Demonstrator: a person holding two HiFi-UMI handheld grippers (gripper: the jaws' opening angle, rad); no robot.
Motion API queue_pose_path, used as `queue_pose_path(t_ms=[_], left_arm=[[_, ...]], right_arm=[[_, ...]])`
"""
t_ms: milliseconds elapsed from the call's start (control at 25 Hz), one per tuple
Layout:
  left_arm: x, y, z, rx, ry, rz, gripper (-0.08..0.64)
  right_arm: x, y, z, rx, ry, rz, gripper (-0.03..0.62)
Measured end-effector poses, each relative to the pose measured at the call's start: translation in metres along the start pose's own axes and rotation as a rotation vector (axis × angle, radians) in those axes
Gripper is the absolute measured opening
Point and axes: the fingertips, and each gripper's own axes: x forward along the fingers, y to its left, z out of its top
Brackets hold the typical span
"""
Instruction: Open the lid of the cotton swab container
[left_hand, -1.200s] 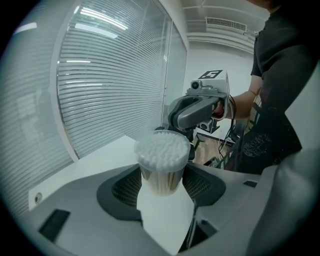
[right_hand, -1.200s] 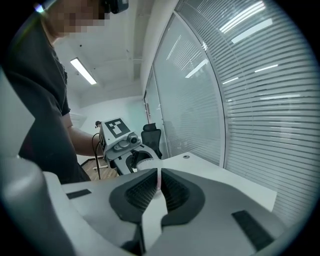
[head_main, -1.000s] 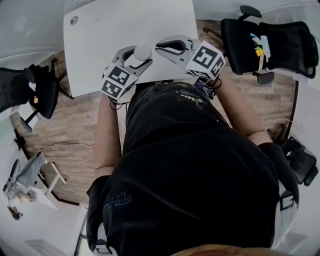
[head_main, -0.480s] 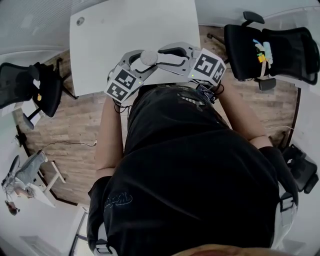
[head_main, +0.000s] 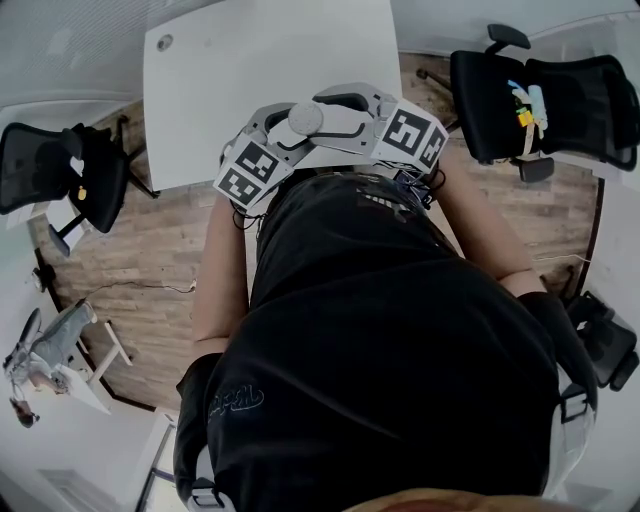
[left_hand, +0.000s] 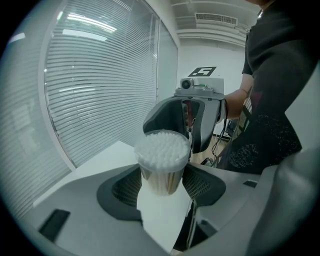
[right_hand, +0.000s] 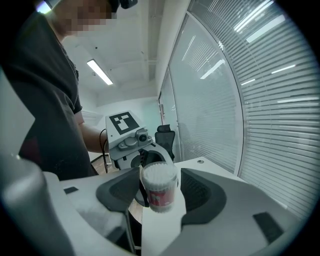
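Note:
A clear round cotton swab container (left_hand: 161, 162) with a red label (right_hand: 159, 199) hangs above the white table (head_main: 250, 60). My left gripper (left_hand: 161, 182) is shut on its sides. White swab heads fill its top (head_main: 305, 118). My right gripper (right_hand: 160, 192) faces the left gripper (right_hand: 131, 144) from the other side. Its jaws have just been opening and now stand wide, with the container's upper part between them and a gap on each side. In the head view both grippers (head_main: 312, 115) meet at the table's front edge.
A black office chair (head_main: 545, 95) with small coloured things on it stands at the right. Another black chair (head_main: 60, 170) is at the left. Window blinds (left_hand: 95, 90) run along the far side. The person's black shirt (head_main: 380, 340) fills the lower head view.
The right gripper was shut and apart from the container; it has closed in from the right and opened its jaws around the container's top. The left gripper keeps its hold.

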Motion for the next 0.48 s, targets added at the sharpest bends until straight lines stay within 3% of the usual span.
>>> queue_pose_path(t_ms=[480], left_arm=[[-0.004, -0.015, 0.004, 0.039, 0.001, -0.035, 0.265]], right_arm=[[0.008, 0.016, 0.001, -0.018, 0.012, 0.017, 0.255]])
